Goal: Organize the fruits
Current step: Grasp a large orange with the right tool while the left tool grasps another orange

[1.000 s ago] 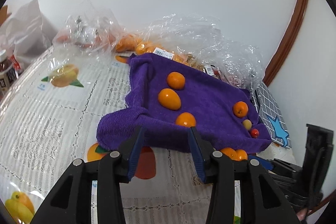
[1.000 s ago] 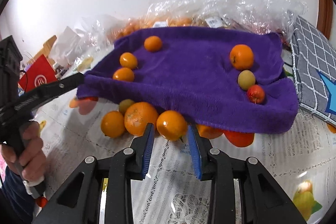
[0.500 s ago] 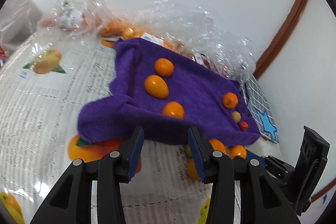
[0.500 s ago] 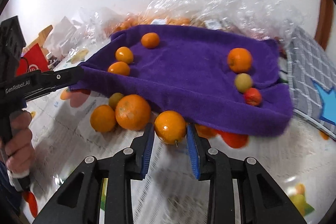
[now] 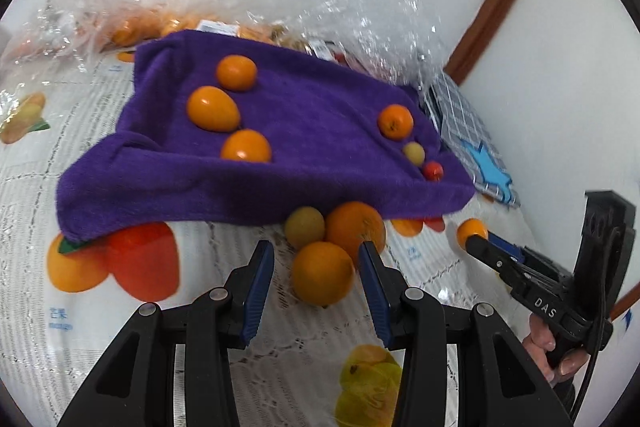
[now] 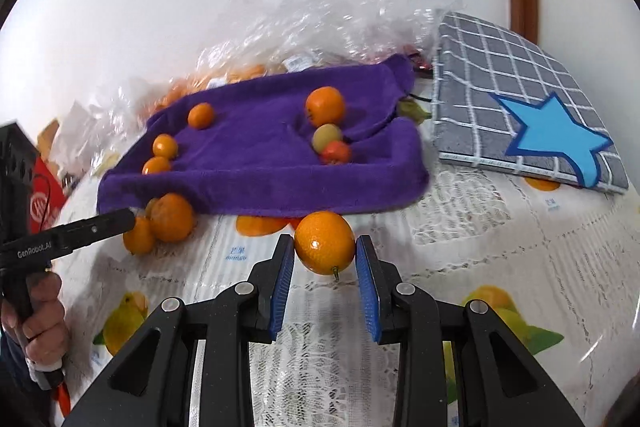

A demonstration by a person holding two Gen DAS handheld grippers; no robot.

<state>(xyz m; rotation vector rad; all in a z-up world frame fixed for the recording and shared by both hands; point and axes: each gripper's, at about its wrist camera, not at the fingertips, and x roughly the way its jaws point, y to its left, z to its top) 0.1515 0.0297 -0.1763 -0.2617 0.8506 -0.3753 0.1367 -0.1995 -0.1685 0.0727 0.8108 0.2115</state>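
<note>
White lace tablecloth (image 6: pixel 460 211) with printed fruit lies under a purple towel (image 6: pixel 260 163) carrying small oranges. My right gripper (image 6: pixel 325 263) has its jaws clamped on an orange (image 6: pixel 325 242) just in front of the towel's near edge. My left gripper (image 5: pixel 317 267) stands with jaws apart around another orange (image 5: pixel 322 273), seemingly not touching it; behind it a bigger orange (image 5: pixel 356 227) and a greenish fruit (image 5: pixel 305 227) sit close together.
</note>
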